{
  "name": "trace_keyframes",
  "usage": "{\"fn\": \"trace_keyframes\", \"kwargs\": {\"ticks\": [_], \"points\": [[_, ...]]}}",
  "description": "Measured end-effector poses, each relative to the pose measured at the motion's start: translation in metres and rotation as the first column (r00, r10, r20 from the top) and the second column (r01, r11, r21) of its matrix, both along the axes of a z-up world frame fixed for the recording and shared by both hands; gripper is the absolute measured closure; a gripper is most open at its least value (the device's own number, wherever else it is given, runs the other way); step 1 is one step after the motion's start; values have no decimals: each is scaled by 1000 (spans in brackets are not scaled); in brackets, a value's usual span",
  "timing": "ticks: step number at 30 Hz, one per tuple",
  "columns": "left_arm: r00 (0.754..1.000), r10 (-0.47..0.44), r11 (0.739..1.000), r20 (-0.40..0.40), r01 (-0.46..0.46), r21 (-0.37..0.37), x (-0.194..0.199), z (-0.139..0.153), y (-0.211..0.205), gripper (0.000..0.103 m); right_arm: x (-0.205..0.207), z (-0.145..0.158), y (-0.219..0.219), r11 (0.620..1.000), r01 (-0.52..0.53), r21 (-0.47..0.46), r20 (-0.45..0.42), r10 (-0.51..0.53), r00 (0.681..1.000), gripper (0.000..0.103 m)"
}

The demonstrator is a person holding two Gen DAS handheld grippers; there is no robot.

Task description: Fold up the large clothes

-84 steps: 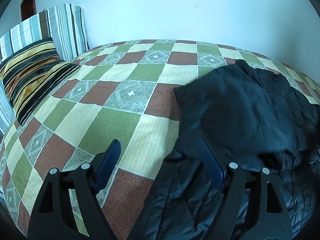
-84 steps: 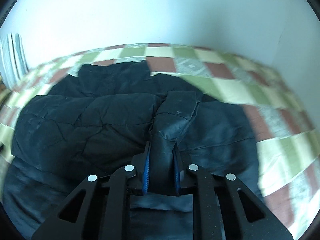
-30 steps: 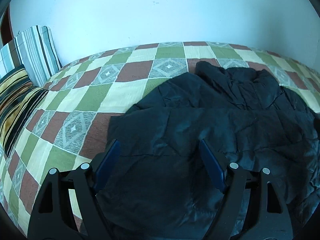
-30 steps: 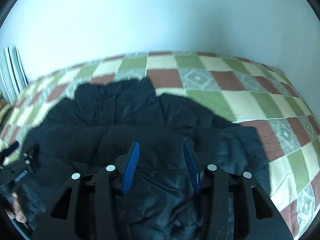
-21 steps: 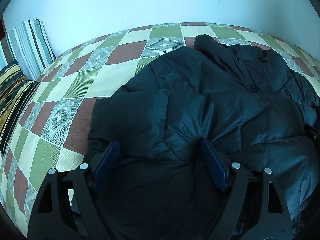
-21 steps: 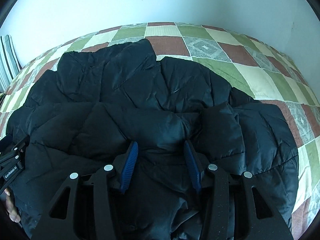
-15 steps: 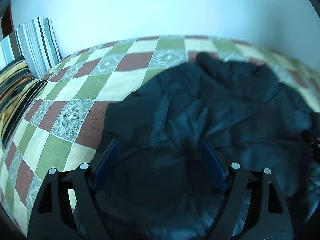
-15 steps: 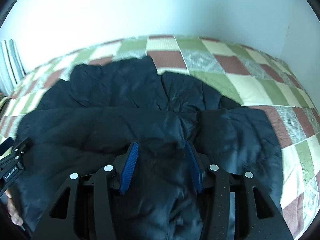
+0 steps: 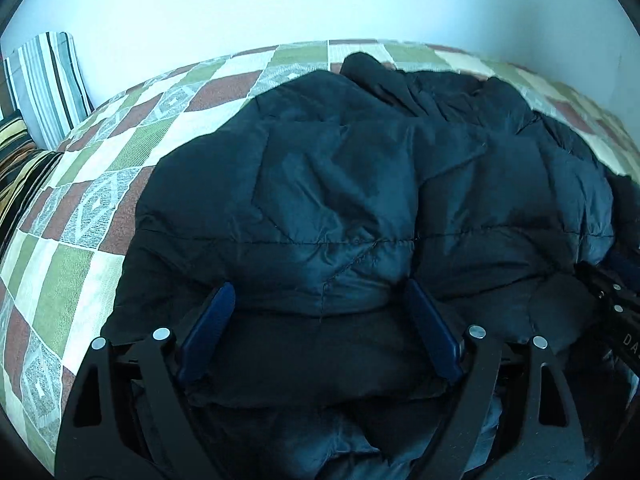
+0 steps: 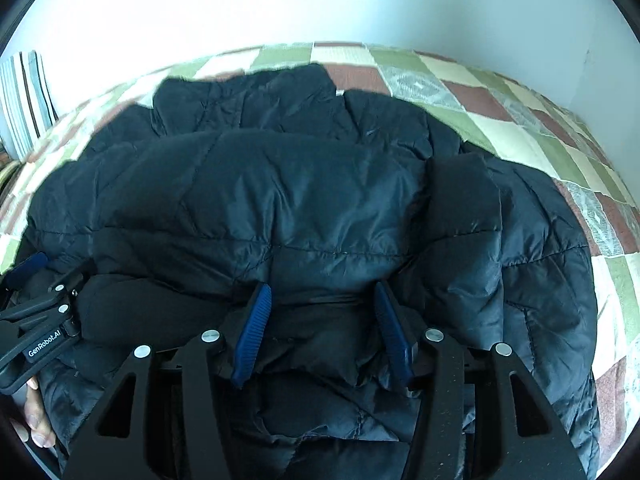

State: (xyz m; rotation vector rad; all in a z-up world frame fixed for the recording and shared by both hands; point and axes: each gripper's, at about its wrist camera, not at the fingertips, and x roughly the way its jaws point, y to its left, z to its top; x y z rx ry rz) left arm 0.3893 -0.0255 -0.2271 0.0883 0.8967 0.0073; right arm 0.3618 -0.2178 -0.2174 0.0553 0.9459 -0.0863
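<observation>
While both tongs open: fold just laid, letting go.
jacket (image 10: 304, 208): on bed (image 9: 80, 216), doubled over.
left tongs (image 9: 320, 316): wide, fabric between, unpinched.
right tongs (image 10: 320, 312): mid-width (same).

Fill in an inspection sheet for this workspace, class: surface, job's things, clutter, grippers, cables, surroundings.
Surface: bed with checked cover.
Job's things: dark padded jacket, lying in a heap on the cover.
Clutter: striped pillows at the bed's far left.
Grippers: left gripper and right gripper low over the jacket, jaws opening, fabric between them, pads not pressing.
Cables: nothing seen.
Surroundings: plain pale wall behind the bed.
</observation>
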Motion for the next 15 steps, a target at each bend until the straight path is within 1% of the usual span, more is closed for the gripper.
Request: {"fn": "trace_keyframes", "kwargs": {"ticks": [1,3,6,7,10,13,14,15], "points": [[1000,3,1000,4,-3,-15,-2,4,3,12,-4,6,-2,1000,3,11,13,-3,1000,43],[1000,9,999,-4,-9,-35,-10,12,11,9,-19,21,-4,1000,8,20,40,-8,999,24],[999,34,999,-14,-35,-40,-31,23,24,8,-55,46,-11,1000,20,-5,129,-20,991,17],[999,47,998,-7,-47,-33,-42,28,29,8,-72,55,-14,999,30,-30,154,-25,988,17],[997,74,997,13,-75,1,-78,40,44,5,-106,68,-28,997,43,-68,177,-30,984,17],[995,94,994,32,-96,54,-121,50,64,2,-155,76,-51,995,64,-81,182,-49,982,17],[994,97,993,45,-99,59,-138,53,72,2,-167,76,-59,994,75,-81,181,-59,982,17],[994,98,993,49,-101,61,-147,56,77,2,-178,77,-65,993,84,-77,180,-69,981,17]]}}
